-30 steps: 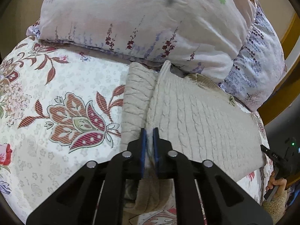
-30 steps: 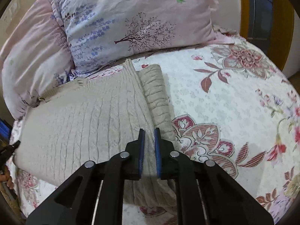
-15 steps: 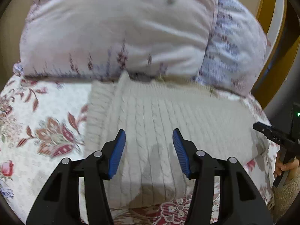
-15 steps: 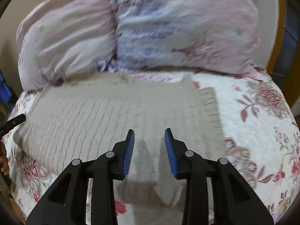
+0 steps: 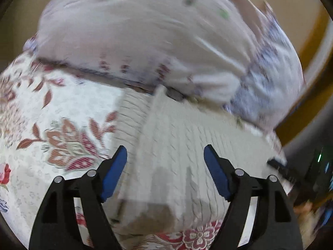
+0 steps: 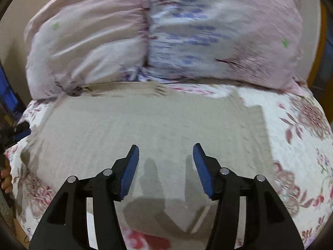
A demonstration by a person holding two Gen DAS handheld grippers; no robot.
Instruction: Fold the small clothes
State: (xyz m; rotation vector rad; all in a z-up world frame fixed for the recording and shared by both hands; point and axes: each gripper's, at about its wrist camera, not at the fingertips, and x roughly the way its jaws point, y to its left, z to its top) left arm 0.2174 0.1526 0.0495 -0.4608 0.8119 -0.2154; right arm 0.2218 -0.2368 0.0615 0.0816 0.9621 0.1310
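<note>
Shadow falls darkest just under both tools, on the near hem of the beige knitted sweater, which lies spread flat on the flowered bedspread with its far edge against the pillows. The left gripper hangs over the sweater's left part, its blue pads wide apart and opening, nothing between them. The right gripper hangs over the middle of the cloth; its jaws are opening too, and they are empty.

Risk starts at the near hem: it sits close to the bed's front edge, so a careless tug could, I judge, drag the knit off toward the floor. A pinch taken too shallow would likely catch only the top layer, and the fold would come out skewed. Further left, a narrow folded strip lies beside the main panel; a sweep of the left tool may flip it open. Beyond, the pillows press on the far edge, and cloth lifted that way could snag under them. Both views are blurred, so exact layer edges cannot be made out.
</note>
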